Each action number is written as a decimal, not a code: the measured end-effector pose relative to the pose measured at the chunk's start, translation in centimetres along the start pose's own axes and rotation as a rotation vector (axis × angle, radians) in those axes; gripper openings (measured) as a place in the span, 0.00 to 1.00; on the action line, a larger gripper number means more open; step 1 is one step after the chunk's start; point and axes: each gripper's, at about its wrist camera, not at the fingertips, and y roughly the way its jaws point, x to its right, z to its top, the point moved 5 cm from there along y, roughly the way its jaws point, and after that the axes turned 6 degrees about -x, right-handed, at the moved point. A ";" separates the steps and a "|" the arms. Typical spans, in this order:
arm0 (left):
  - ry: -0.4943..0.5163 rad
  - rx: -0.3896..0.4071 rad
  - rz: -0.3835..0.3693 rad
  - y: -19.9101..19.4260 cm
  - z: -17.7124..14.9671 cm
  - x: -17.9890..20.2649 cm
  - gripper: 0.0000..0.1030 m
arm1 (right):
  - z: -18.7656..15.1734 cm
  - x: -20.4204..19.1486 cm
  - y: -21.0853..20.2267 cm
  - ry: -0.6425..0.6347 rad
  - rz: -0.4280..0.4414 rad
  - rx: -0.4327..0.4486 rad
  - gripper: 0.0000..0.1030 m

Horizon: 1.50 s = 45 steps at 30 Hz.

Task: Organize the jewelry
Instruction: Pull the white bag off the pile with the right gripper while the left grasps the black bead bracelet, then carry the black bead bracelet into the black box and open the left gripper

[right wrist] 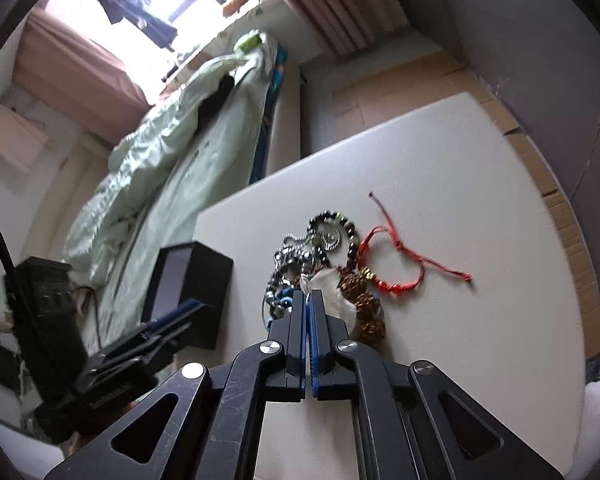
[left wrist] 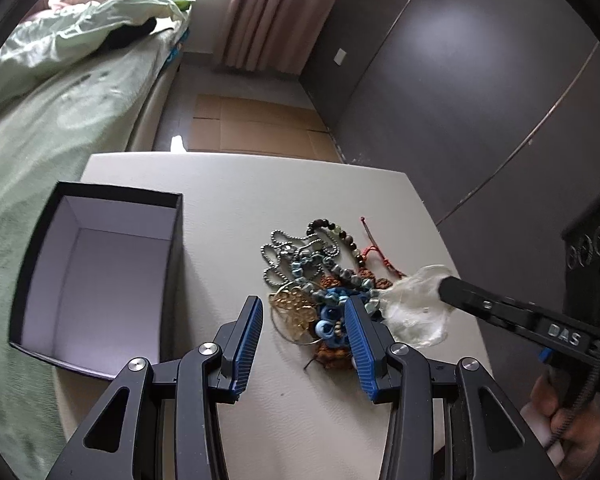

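Right fingers point(right wrist: 310, 298): mine, pinched shut on the clear plastic bag point(left wrist: 414, 308) at the pile's right edge.
Left fingers point(left wrist: 306, 314): spread wide over the pile's near side.
Jewelry pile point(left wrist: 320, 276): tangled on the worktop point(left wrist: 228, 216).
Black box point(left wrist: 96, 276): open, left of the pile.

A home bedroom: bed point(left wrist: 60, 92), curtains point(left wrist: 268, 12).

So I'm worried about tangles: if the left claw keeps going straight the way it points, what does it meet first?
Probably the blue bead cluster and the gold filigree pendant lying between the open left claw fingers; depth is unclear.
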 end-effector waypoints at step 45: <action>-0.095 0.015 -0.090 -2.4 5.3 0.1 0.10 | 1.2 -0.6 -4.2 0.008 0.120 0.213 0.03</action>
